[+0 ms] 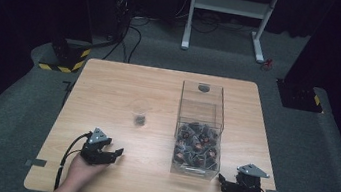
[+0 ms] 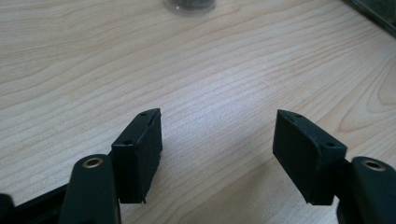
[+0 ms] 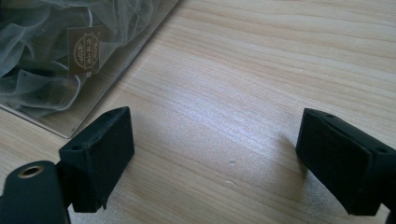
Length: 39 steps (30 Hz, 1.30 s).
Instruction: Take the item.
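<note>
1. My left claw (image 1: 112,154) rests at the desk's (image 1: 109,87) near edge, jaws wide apart, holding nothing.
2. My right claw (image 1: 223,183) sits at the near right, jaws wide apart, empty, just beside the box (image 1: 199,130).
3. The clear box holds mesh sachets (image 1: 197,145) in its near half.
4. A small cup (image 1: 140,113) stands mid-desk, left of the box.

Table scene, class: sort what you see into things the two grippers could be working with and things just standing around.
Likely in use:
clear box of mesh sachets
clear cup
left gripper, open
right gripper, open

Standing around:
white frame
cables
striped base
</note>
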Each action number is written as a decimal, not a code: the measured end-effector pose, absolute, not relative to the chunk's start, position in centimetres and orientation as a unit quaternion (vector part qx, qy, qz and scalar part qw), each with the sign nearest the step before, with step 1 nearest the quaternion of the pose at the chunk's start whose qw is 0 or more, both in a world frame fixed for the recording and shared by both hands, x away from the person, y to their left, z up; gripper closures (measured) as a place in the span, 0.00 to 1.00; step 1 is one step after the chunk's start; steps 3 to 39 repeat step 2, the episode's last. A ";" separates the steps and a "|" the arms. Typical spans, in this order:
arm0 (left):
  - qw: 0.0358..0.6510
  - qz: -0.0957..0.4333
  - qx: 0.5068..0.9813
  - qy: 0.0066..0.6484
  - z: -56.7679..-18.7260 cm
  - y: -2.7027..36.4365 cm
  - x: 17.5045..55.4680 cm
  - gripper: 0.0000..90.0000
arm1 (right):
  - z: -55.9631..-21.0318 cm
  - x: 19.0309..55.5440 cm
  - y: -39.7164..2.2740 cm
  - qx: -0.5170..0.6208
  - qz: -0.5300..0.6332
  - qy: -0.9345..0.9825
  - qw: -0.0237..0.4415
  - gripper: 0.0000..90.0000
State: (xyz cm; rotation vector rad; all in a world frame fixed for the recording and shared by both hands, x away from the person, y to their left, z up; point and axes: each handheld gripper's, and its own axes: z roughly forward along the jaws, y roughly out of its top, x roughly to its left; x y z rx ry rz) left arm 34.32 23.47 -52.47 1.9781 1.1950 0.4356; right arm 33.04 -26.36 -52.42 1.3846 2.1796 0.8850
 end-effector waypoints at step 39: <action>0.384 0.170 0.776 0.471 -52.5 23.5 34.3 0.37 | -52.4 33.0 -26.4 0.497 0.317 0.782 0.205 0.12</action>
